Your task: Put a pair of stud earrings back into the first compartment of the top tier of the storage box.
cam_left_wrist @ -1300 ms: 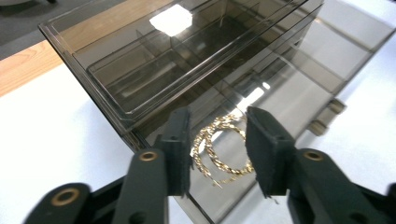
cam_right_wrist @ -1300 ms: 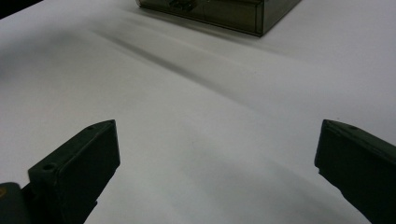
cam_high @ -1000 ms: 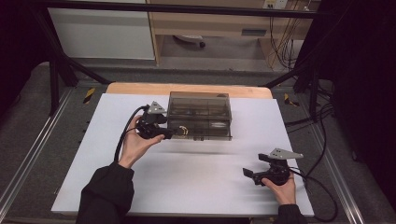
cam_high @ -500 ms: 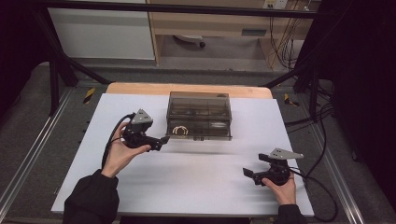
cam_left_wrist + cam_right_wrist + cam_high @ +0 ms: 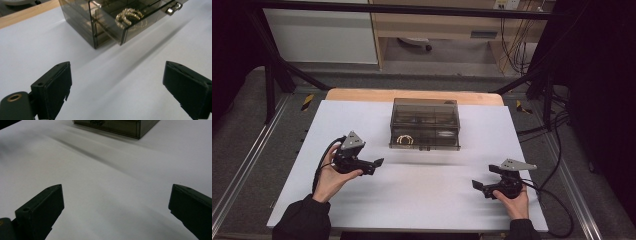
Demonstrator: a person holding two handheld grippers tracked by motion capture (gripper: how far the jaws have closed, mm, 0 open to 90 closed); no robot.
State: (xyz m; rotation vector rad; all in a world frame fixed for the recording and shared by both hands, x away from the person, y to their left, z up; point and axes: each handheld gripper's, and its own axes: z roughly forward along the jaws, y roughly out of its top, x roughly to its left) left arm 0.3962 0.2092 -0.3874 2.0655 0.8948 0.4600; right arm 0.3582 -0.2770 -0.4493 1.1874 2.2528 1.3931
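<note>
Box [image 5: 425, 123] with its drawer [image 5: 130, 23] out lies ahead of the left claw [image 5: 379, 162], just opened, empty and drawn back; right claw [image 5: 475, 185] rests apart.

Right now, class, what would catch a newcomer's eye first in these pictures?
A smoky see-through box sits at the middle of the white table, its bottom drawer pulled out with a gold bracelet inside. The left gripper and right gripper are open and hold nothing, one at each side.

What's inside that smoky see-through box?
The box has a gold bracelet in its pulled-out drawer. Dark walls blur the compartments behind, so anything else there can't be made out.
</note>
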